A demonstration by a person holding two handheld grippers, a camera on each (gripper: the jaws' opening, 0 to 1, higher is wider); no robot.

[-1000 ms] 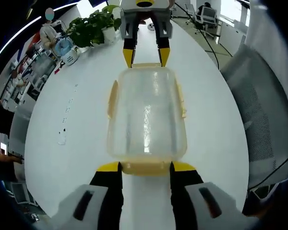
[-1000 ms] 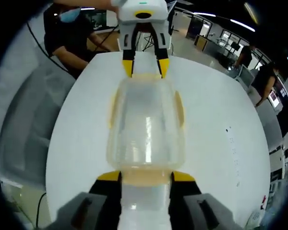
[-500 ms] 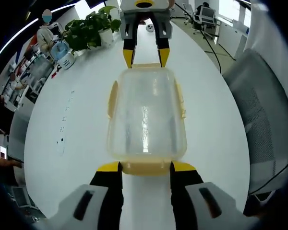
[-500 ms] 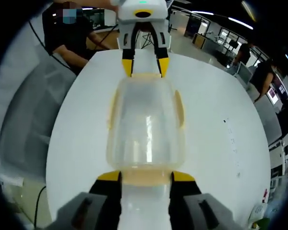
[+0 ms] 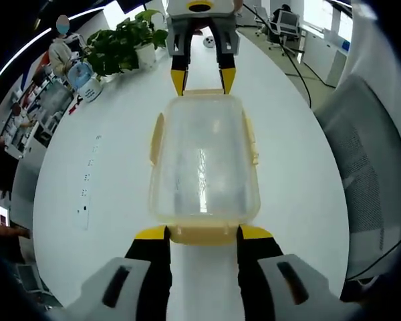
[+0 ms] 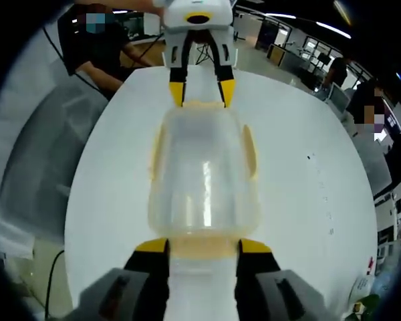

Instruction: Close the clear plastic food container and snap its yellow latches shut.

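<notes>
The clear plastic container [image 5: 204,157] lies lengthwise on the white table [image 5: 107,180] with its lid on. Yellow side latches [image 5: 157,137] hang along both long edges. My left gripper [image 5: 202,233] is open, and its yellow-tipped fingers [image 5: 150,233] flank the near end latch [image 5: 202,235]. At the far end my right gripper [image 5: 202,79] faces me, open around the opposite end latch. In the right gripper view the same container [image 6: 204,167] runs from my right gripper [image 6: 202,246] to the left gripper [image 6: 202,90]. Whether the fingers touch the latches I cannot tell.
A potted plant [image 5: 130,37] and a blue object [image 5: 80,73] stand at the table's far left end. A grey mesh chair [image 5: 371,154] stands along the right edge. In the right gripper view a person in black [image 6: 97,47] sits behind another grey chair [image 6: 33,154].
Both views have swung slightly, so the background has shifted. The container and both grippers keep the same places relative to each other.
</notes>
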